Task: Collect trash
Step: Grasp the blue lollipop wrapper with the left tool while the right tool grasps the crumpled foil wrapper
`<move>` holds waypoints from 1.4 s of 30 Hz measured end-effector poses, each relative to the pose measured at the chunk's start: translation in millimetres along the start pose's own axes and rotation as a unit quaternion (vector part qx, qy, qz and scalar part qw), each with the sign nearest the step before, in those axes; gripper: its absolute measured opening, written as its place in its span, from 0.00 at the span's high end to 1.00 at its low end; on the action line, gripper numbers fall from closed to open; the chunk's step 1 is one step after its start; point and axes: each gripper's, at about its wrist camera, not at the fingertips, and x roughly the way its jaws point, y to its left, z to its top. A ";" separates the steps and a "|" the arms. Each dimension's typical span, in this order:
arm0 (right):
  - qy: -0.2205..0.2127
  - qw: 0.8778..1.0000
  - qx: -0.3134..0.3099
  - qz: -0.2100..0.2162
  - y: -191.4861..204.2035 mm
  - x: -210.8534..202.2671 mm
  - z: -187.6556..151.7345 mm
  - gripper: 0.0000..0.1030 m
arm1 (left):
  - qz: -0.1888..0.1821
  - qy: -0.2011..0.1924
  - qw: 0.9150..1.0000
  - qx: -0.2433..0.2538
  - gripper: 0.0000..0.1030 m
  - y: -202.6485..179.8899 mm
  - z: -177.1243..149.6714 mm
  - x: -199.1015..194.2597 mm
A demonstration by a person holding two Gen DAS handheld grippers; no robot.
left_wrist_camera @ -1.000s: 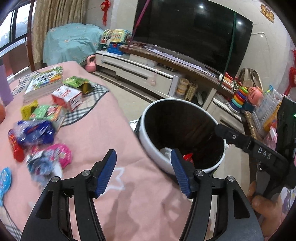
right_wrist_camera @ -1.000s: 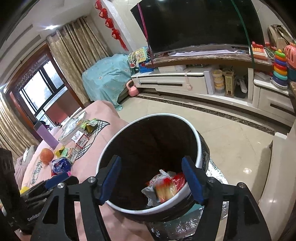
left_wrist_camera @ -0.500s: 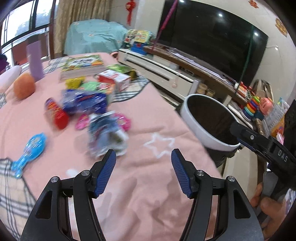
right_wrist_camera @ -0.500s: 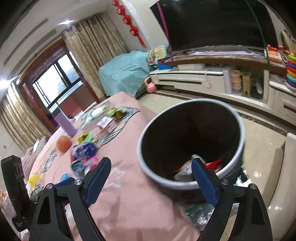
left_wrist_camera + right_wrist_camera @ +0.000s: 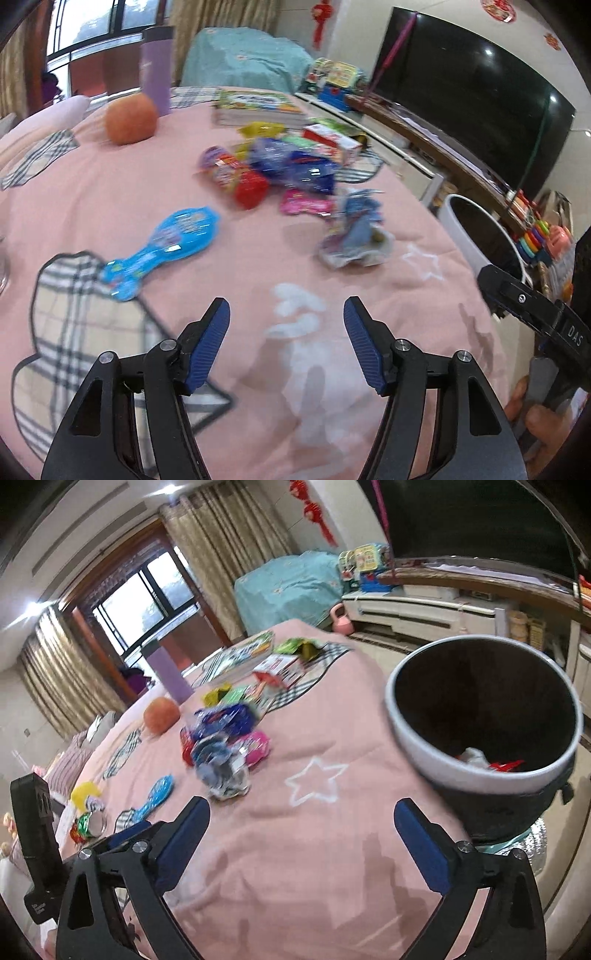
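Your left tool (image 5: pixel 287 341) hovered over the pink blanket (image 5: pixel 110 192), its jaws opening with nothing between them. Your right tool (image 5: pixel 302 840) was also spreading wide and empty. The crumpled wrapper (image 5: pixel 354 236) lay ahead among scattered snack packets (image 5: pixel 291 170), and the trash bin (image 5: pixel 410 738) stood beside the blanket's edge.

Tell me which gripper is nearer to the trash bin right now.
Right. The right gripper hangs over the pink cloth with the trash bin just beyond its right finger. The left gripper sits farther along the table, the bin off at its far right.
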 end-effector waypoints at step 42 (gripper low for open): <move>0.049 0.998 -0.028 0.006 64.9 92.4 8.5 0.28 | 0.083 0.038 0.993 0.073 0.57 71.9 29.0 43.9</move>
